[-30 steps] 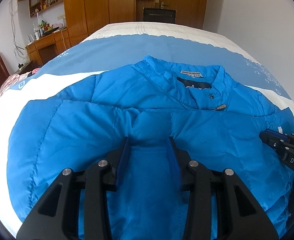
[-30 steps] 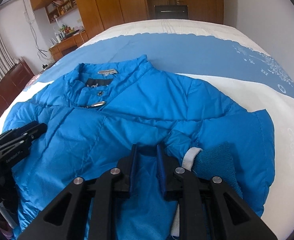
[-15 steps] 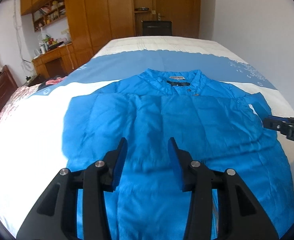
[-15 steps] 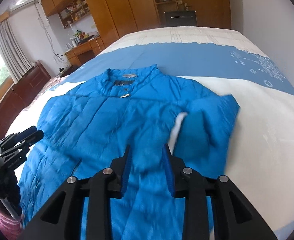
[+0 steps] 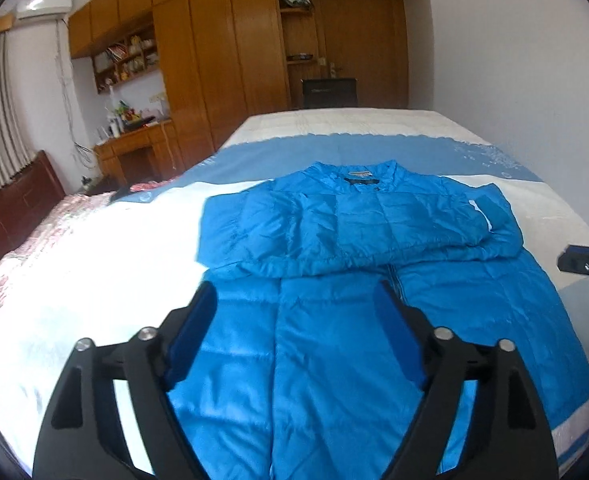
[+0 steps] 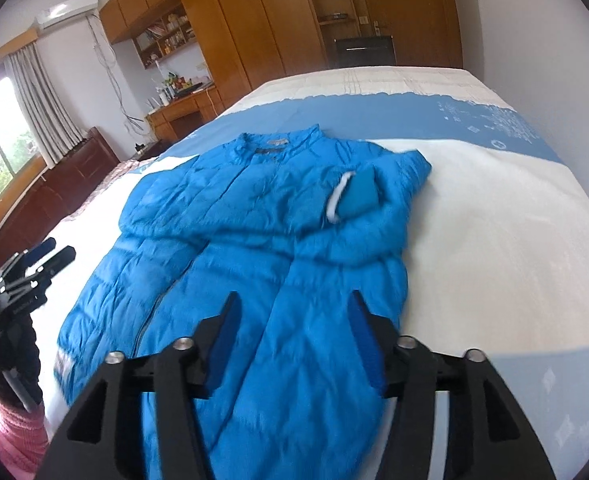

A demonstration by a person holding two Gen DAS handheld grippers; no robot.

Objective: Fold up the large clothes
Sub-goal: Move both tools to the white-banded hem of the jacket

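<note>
On the bed point(image 5: 94, 264), a blue puffer jacket point(image 5: 358, 240) lies front up, collar toward the far wardrobe point(image 5: 222, 52), both sleeves folded across the chest. Right sleeve's knit cuff point(image 6: 360, 196) with its white edge rests on the chest near the jacket's right side. Lower body of the jacket runs flat toward the cameras, zip line down the middle.

Left gripper point(image 5: 294, 312) is above the jacket's lower half, tilted downward, aimed up the garment toward the collar. Its jaws have just been opening and now stand wide apart; nothing between the blue pads, only jacket fabric seen below them, not gripped. In the right wrist view the same tool shows at the left edge over the white bedcover, beside the jacket's hem side.

Right gripper point(image 6: 292, 320) is also above the lower jacket, pitched down more steeply, pointing at the folded sleeves. Jaws have just been opening, moderately wide, empty; no fabric pinched. Its tip pokes in at the right edge of the left wrist view, clear of the jacket.

Pink sleeve point(image 6: 12, 436) at bottom left of the right view. Frames slightly blurred.
</note>
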